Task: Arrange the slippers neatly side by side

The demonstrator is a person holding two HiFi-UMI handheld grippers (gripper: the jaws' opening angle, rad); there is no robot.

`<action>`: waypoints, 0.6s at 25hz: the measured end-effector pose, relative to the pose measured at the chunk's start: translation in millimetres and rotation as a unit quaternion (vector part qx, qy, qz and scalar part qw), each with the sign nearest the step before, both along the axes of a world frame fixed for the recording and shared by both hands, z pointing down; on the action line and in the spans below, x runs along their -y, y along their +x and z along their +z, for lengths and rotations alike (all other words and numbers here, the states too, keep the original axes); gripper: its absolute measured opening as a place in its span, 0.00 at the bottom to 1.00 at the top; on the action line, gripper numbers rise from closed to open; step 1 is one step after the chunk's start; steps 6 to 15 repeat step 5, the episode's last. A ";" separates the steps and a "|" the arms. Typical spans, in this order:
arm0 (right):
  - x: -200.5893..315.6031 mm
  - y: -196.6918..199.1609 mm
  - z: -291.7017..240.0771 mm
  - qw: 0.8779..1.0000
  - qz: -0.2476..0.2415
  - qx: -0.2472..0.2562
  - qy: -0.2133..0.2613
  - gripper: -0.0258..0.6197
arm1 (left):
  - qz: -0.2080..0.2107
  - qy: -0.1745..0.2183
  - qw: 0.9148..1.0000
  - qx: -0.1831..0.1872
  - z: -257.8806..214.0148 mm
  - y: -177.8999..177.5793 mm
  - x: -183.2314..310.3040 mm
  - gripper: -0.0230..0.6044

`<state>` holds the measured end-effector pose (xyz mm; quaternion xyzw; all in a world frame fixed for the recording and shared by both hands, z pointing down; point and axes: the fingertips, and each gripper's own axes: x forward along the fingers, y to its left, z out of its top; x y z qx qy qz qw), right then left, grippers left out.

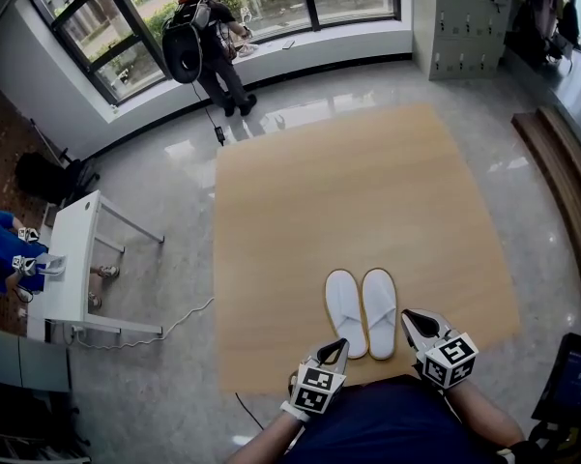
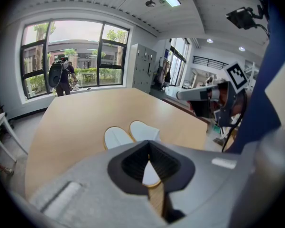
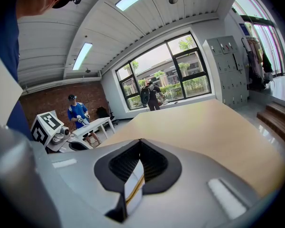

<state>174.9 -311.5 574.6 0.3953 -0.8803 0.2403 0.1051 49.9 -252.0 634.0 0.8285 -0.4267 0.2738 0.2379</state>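
Two white slippers lie side by side, toes pointing away, near the front edge of the tan mat (image 1: pixel 358 191): the left slipper (image 1: pixel 346 312) and the right slipper (image 1: pixel 379 310). They nearly touch. In the left gripper view both show just past the jaws, the left slipper (image 2: pixel 117 137) and the right slipper (image 2: pixel 143 130). My left gripper (image 1: pixel 336 346) hovers just behind the left slipper's heel, shut and holding nothing. My right gripper (image 1: pixel 413 318) hangs beside the right slipper's heel, also shut and empty.
A white table (image 1: pixel 77 259) stands on the grey floor to the left, with a person in blue (image 1: pixel 5 254) beside it and a cable (image 1: pixel 174 325) trailing toward the mat. A person with a backpack (image 1: pixel 208 42) stands at the window. Lockers (image 1: pixel 464 17) and a wooden bench (image 1: pixel 561 182) are on the right.
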 end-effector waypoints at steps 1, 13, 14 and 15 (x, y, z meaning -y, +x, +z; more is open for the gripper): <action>0.0 0.2 -0.2 1.000 -0.001 -0.001 0.000 0.06 | 0.000 0.000 1.000 0.000 0.0 0.4 -0.1 0.04; 0.0 -0.2 -4.9 1.000 -0.003 -0.002 0.002 0.06 | -0.001 0.001 1.000 -0.001 -3.9 1.3 0.0 0.04; 0.0 -0.2 -4.9 1.000 -0.003 -0.002 0.002 0.06 | -0.001 0.001 1.000 -0.001 -3.9 1.3 0.0 0.04; 0.0 -0.2 -4.9 1.000 -0.003 -0.002 0.002 0.06 | -0.001 0.001 1.000 -0.001 -3.9 1.3 0.0 0.04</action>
